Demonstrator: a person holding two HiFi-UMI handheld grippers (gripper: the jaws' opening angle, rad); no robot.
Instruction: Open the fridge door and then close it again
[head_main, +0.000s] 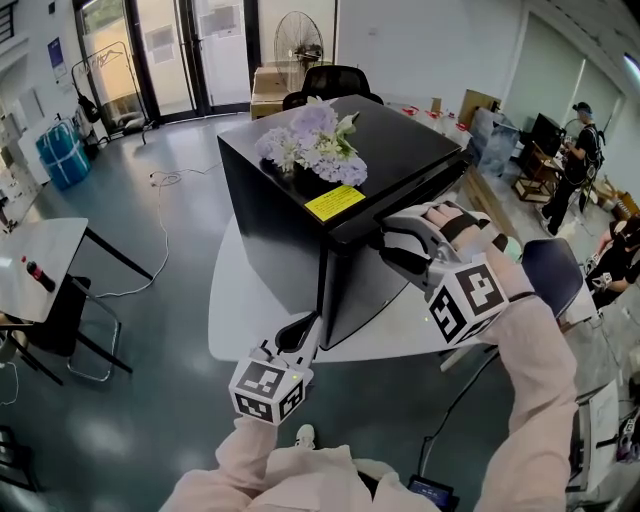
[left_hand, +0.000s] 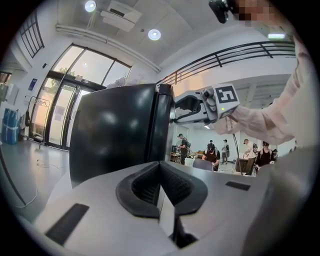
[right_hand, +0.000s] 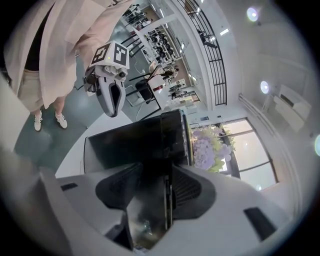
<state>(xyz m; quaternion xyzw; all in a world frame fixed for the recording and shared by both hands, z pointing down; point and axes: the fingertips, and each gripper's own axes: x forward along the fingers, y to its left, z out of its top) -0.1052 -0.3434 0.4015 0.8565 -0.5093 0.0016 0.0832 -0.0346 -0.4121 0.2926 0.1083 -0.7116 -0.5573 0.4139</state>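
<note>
Fridge interior is hidden; the fridge door (head_main: 365, 285) looks barely cracked at its top edge, hard to confirm. One black mini fridge (head_main: 275, 190) sits on a white table (head_main: 235, 310), front corner toward the camera. On the fridge top: one flower bouquet (head_main: 318, 145), one yellow sticker (head_main: 334, 202). Two grippers. The right gripper (head_main: 392, 243) is at the fridge's top front edge, jaws apart, straddling the door's edge without clamping it. The left gripper (head_main: 298, 330) is low by the fridge's front bottom corner, jaws closed together, empty. There is a bare table strip and open floor left of the fridge. One fan (head_main: 298, 45) and one black chair (head_main: 335, 80) stand behind the fridge. One person (head_main: 580, 150) stands to the fridge's right.
</note>
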